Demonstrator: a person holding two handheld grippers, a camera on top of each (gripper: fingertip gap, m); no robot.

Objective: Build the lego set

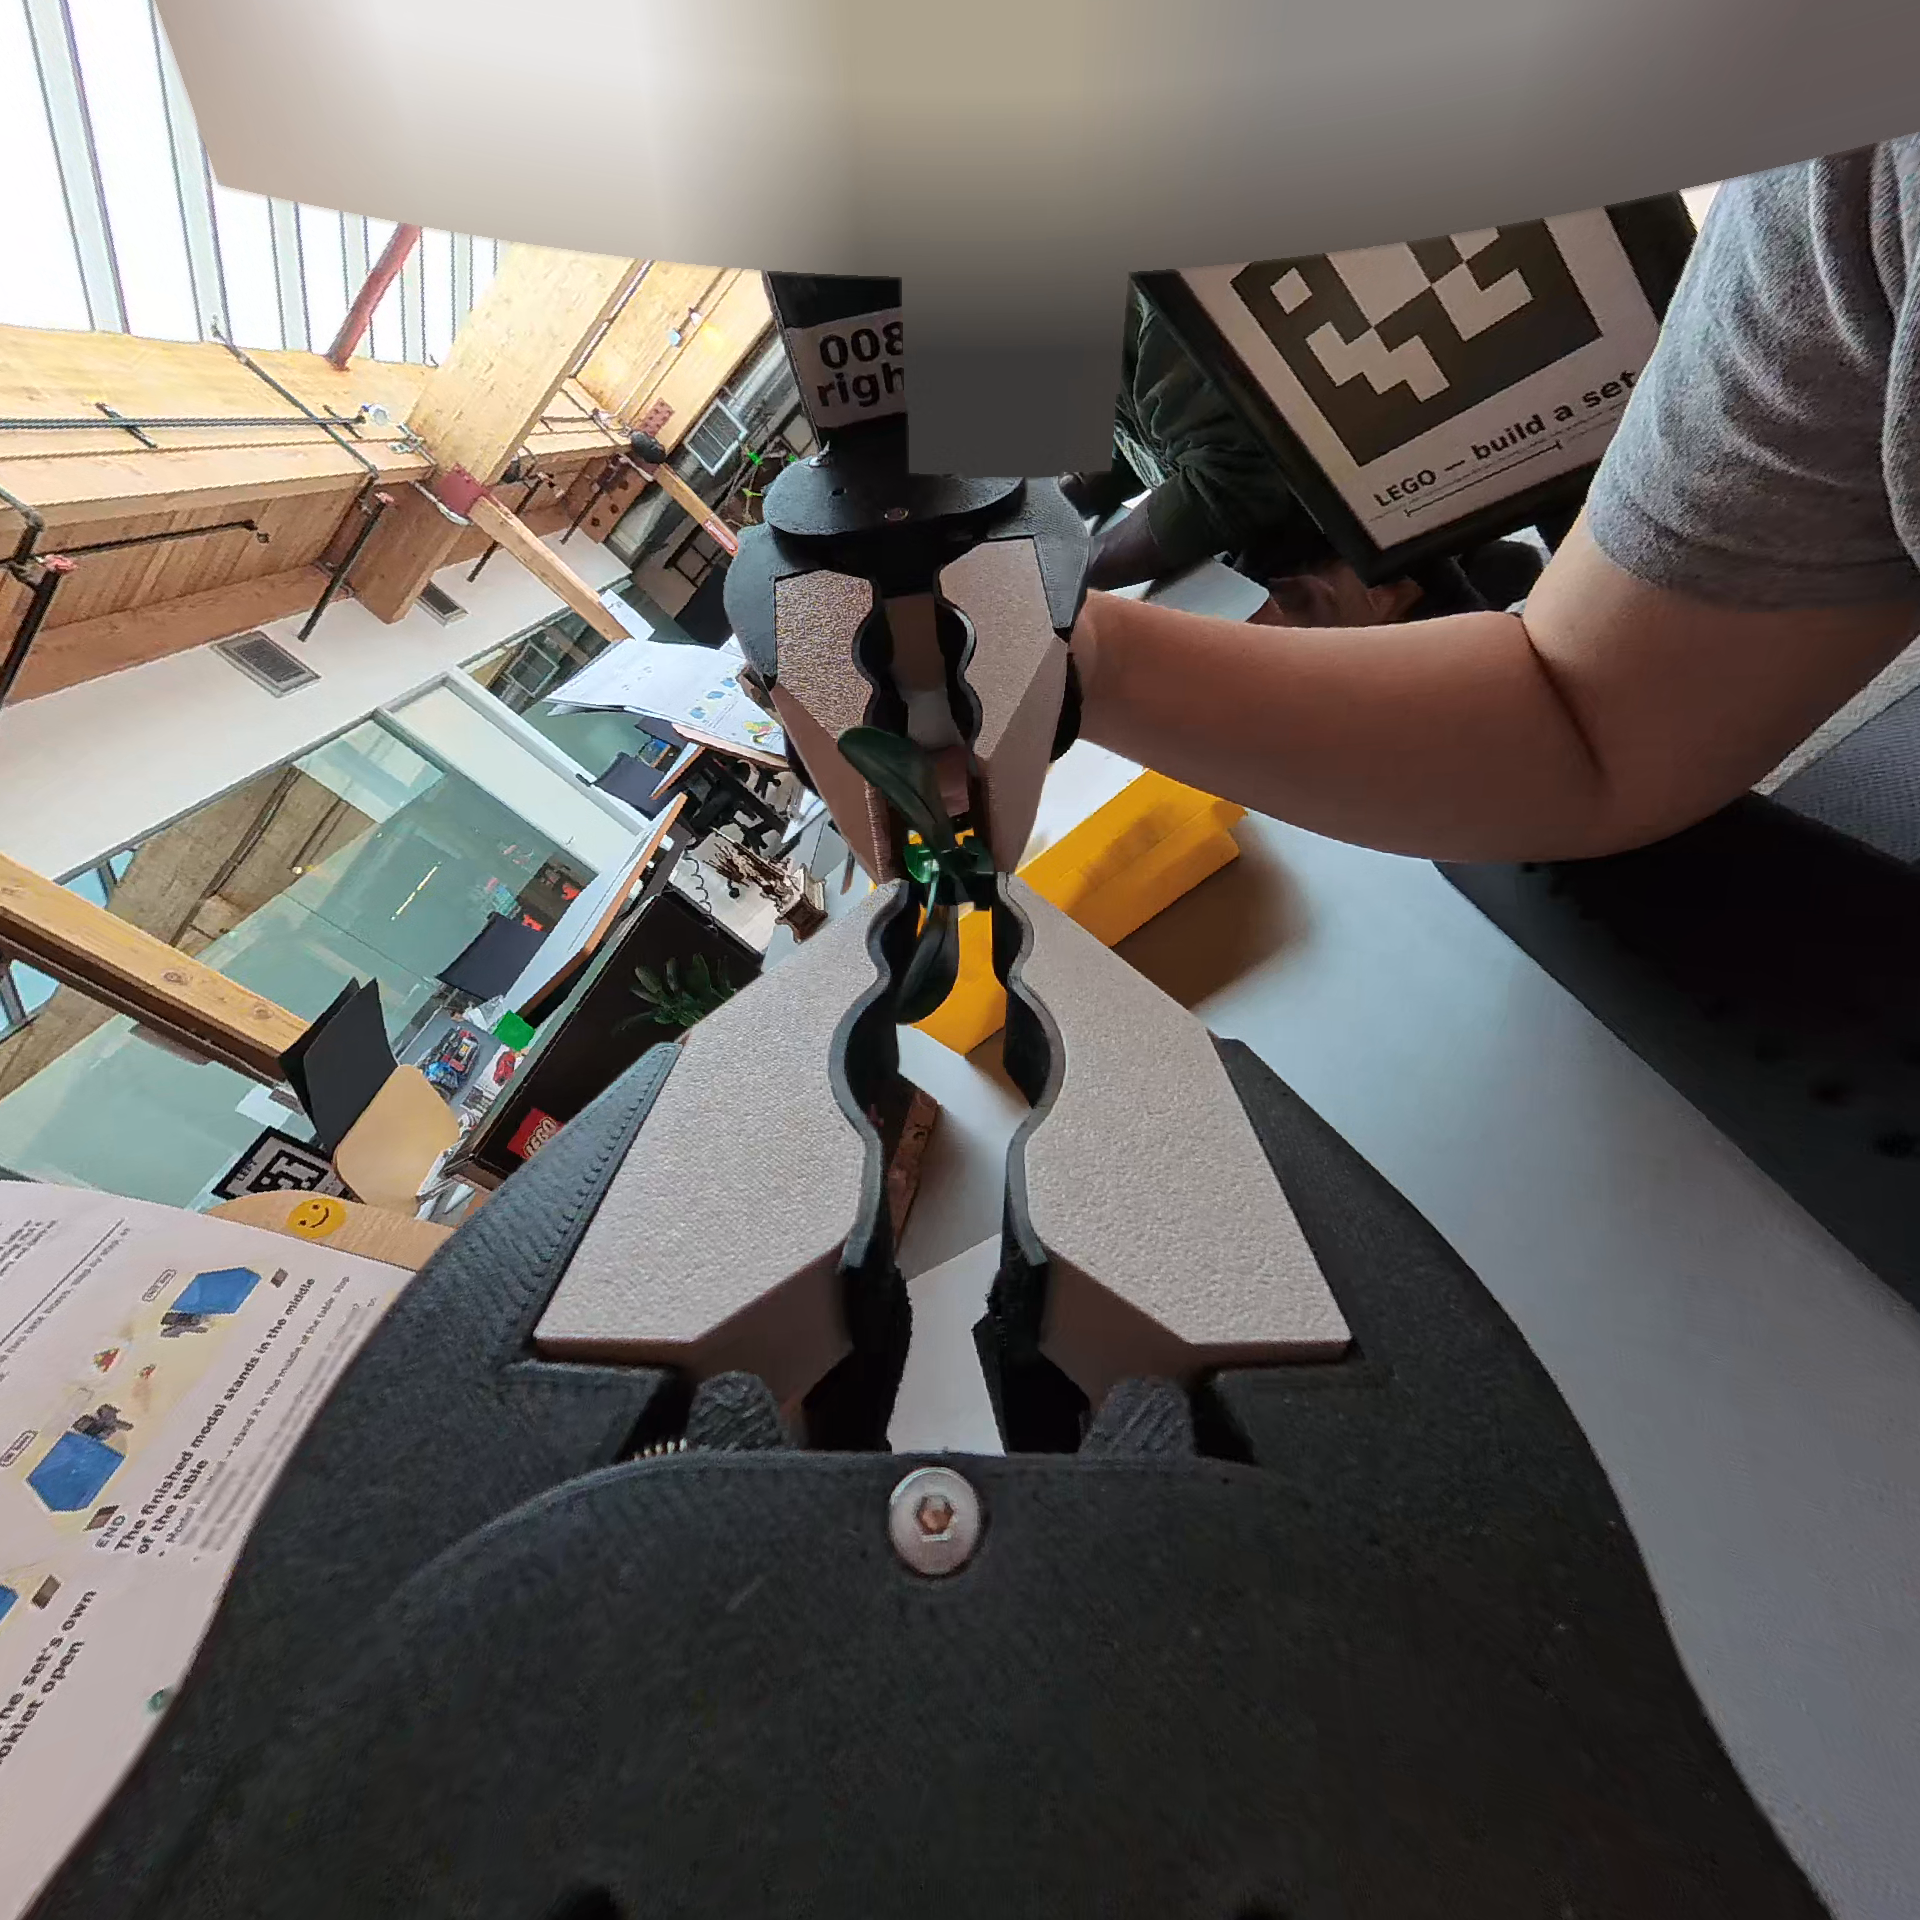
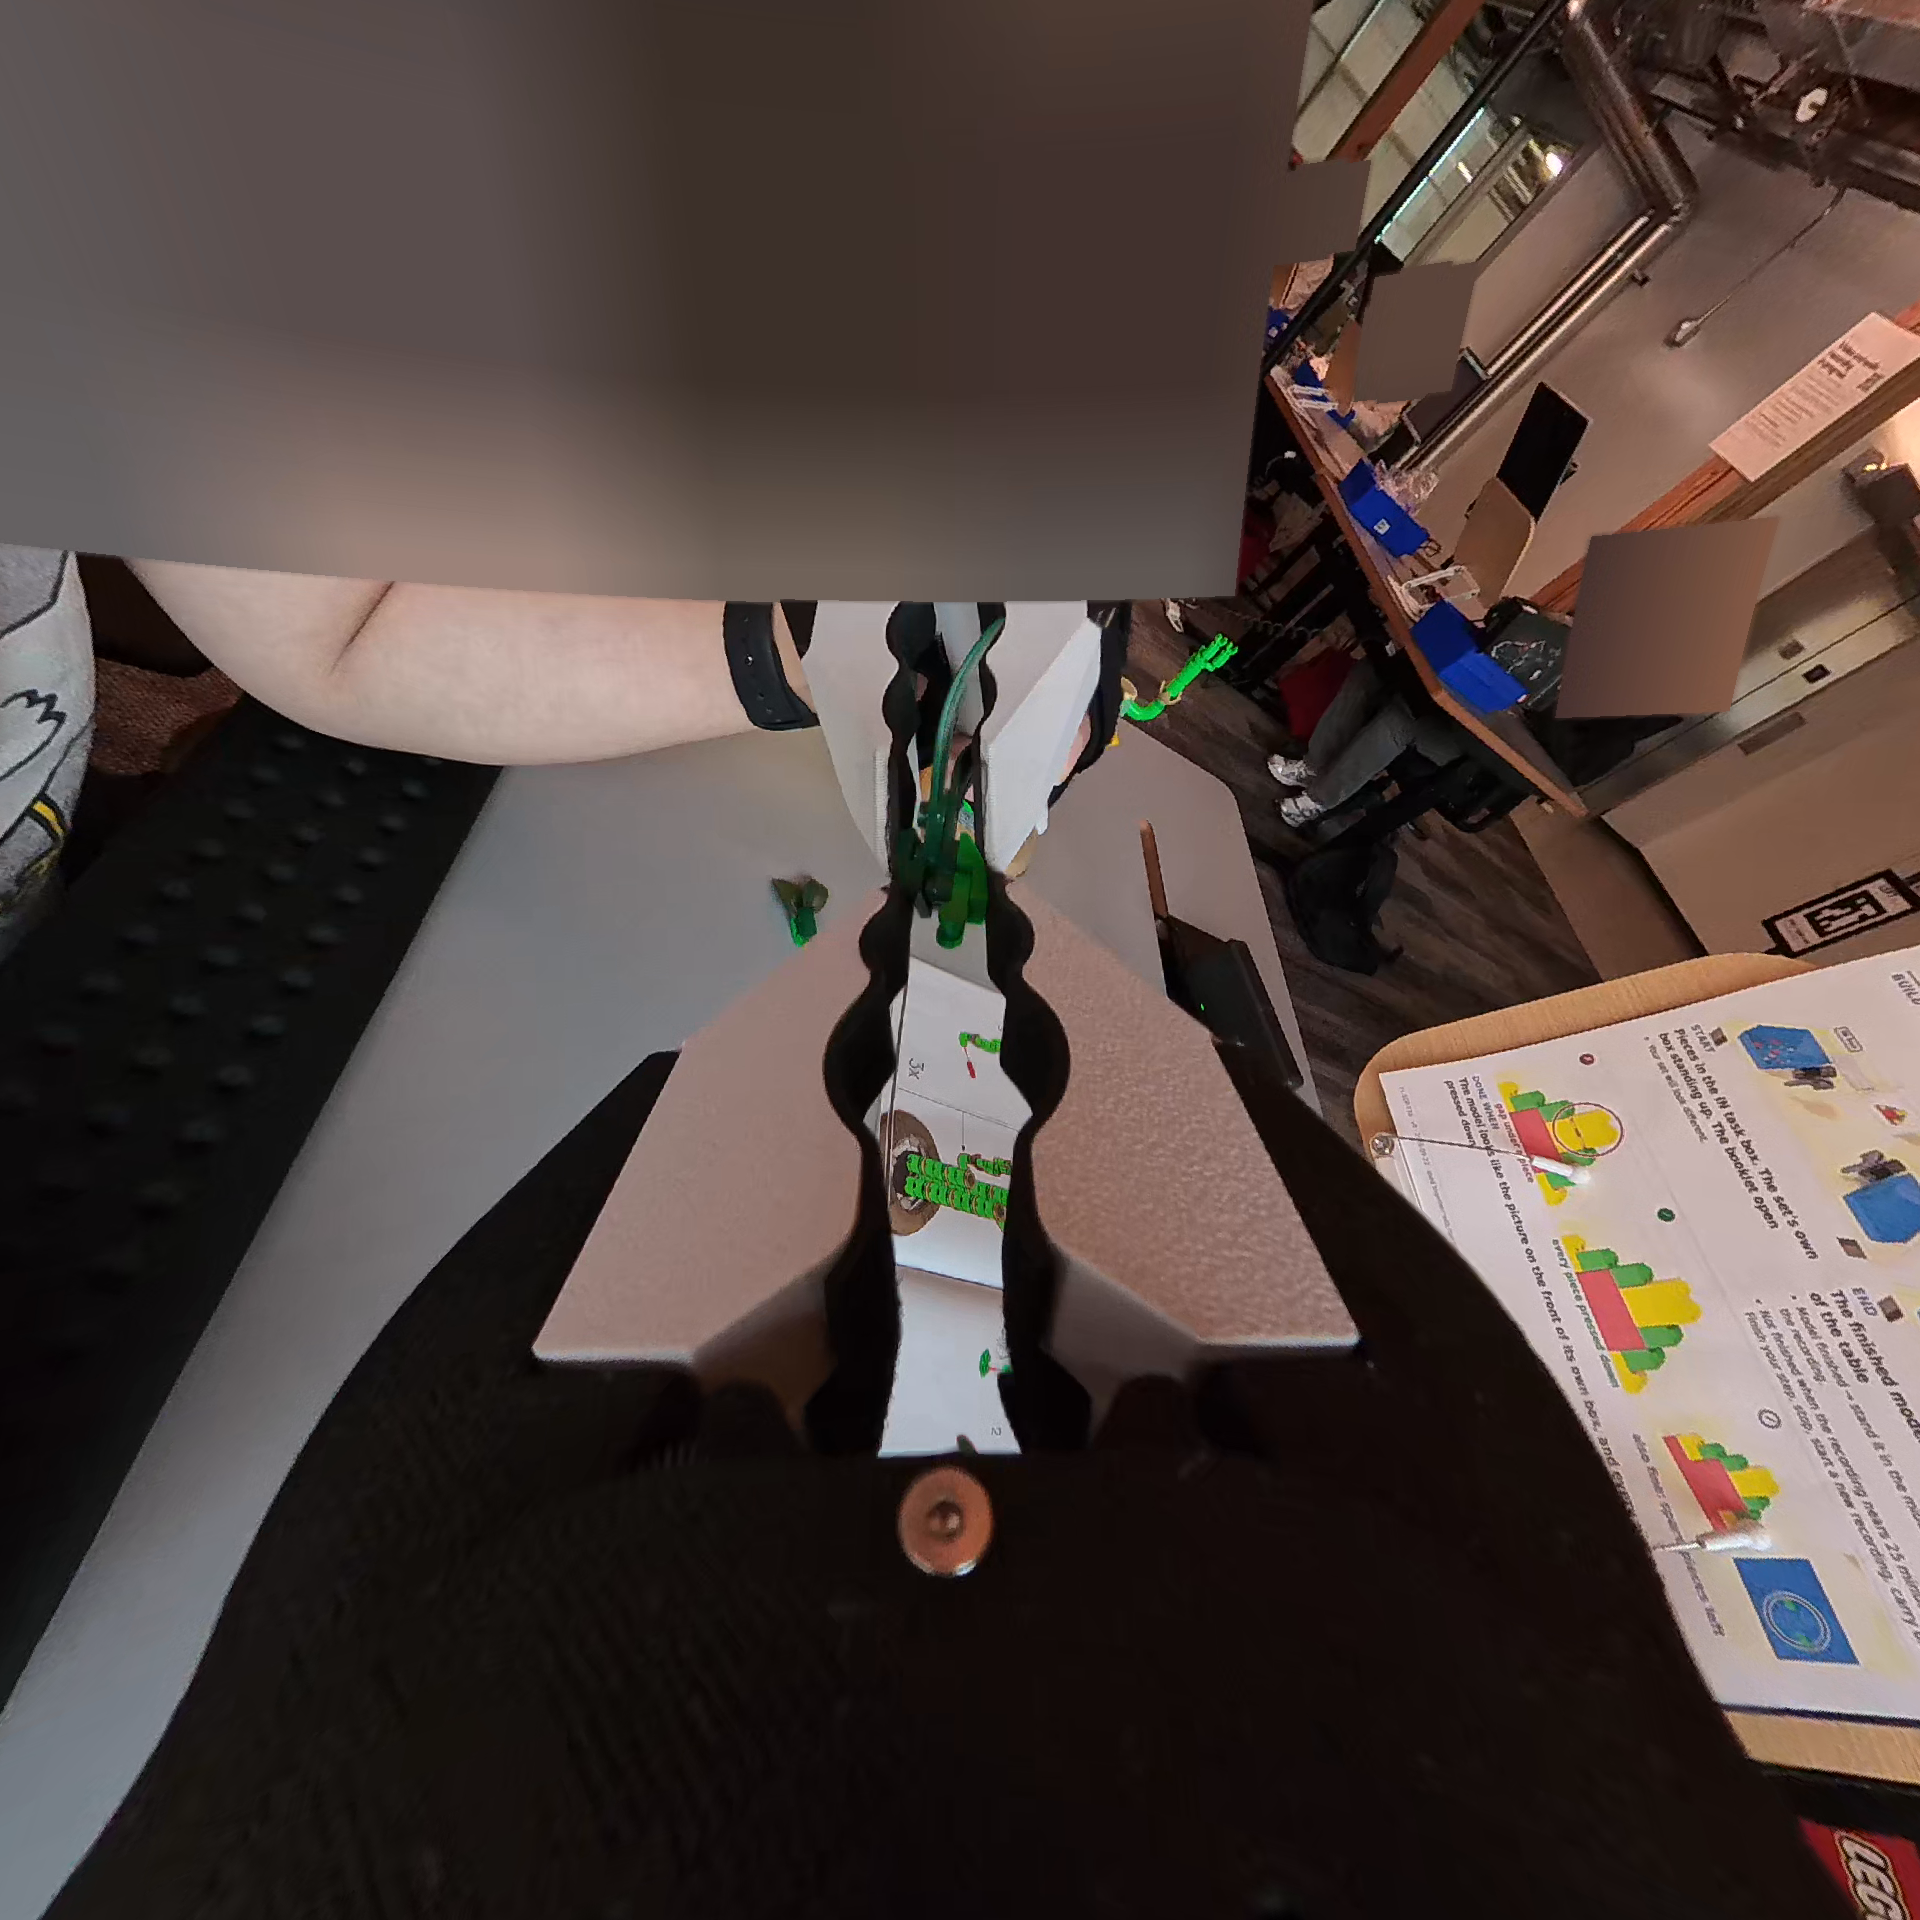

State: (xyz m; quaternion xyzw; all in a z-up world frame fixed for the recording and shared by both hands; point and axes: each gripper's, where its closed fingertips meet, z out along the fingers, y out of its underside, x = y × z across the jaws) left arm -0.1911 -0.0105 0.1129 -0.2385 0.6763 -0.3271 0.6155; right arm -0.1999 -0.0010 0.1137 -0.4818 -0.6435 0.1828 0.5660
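At the far left of the right wrist view a black studded mat (image 2: 208, 987) borders the pale surface (image 2: 582, 997), and a small loose green piece (image 2: 798, 902) lies alone on it, well apart from the work. In the middle, lifted above the surface, the left gripper (image 1: 940, 904) and the right gripper (image 2: 940, 899) meet tip to tip; the left's jaws pinch a dark green leaf piece (image 1: 920, 810), and the right's jaws are pressed on a bright green stud piece (image 2: 961, 883) that touches it. The two look about to be joined, so this seems one small plant sub-assembly; the open instruction booklet (image 2: 951, 1153) beneath shows a taller green stack, so much is probably left. To the right a yellow tray (image 1: 1101, 873) sits near the person's forearm (image 1: 1351, 717), and a printed task sheet (image 2: 1683, 1299) lies nearer. Room is free to the left; the right is more crowded.
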